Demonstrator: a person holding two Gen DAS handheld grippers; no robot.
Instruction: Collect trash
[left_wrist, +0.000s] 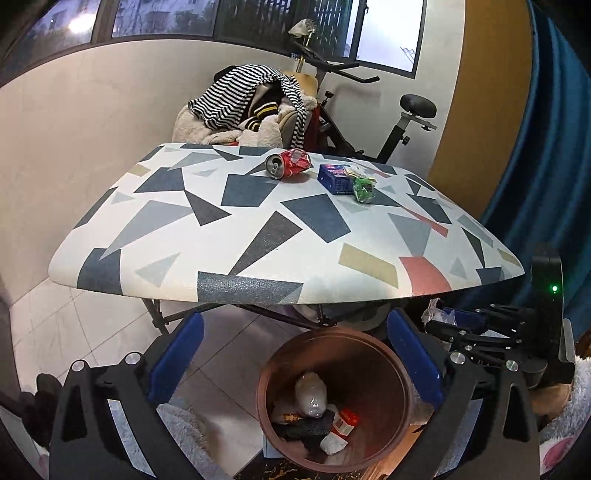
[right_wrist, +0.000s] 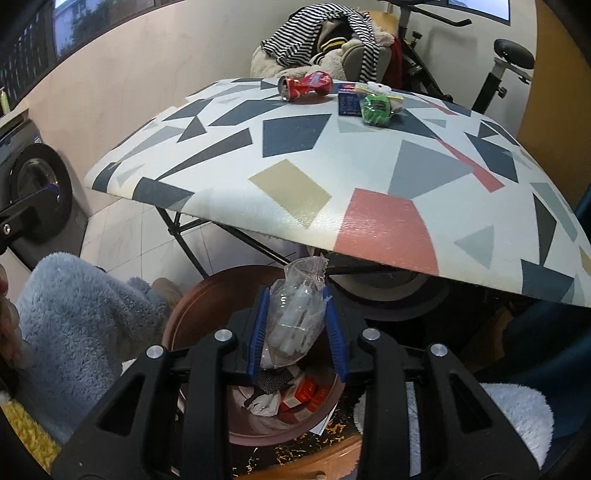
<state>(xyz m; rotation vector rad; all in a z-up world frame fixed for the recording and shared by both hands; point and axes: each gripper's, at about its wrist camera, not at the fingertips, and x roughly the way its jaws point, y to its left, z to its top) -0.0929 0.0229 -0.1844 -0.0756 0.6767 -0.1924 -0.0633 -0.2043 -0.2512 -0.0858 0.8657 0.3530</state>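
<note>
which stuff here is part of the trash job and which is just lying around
Part of the job:
- brown bin
- clear plastic bag, held in the right gripper above the bin
- left gripper, open over the bin
- crushed red can
- blue box
- green wrapper

Just lying about:
- striped clothes pile
- exercise bike
- patterned table

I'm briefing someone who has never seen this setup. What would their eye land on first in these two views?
Most likely the table with its bold geometric pattern, which fills both views and has a crushed red can, a blue box and a green wrapper at its far edge. Next, the brown bin on the floor below the near edge, already holding trash. Above it, the right hand-held gripper grips a clear plastic bag.
</note>
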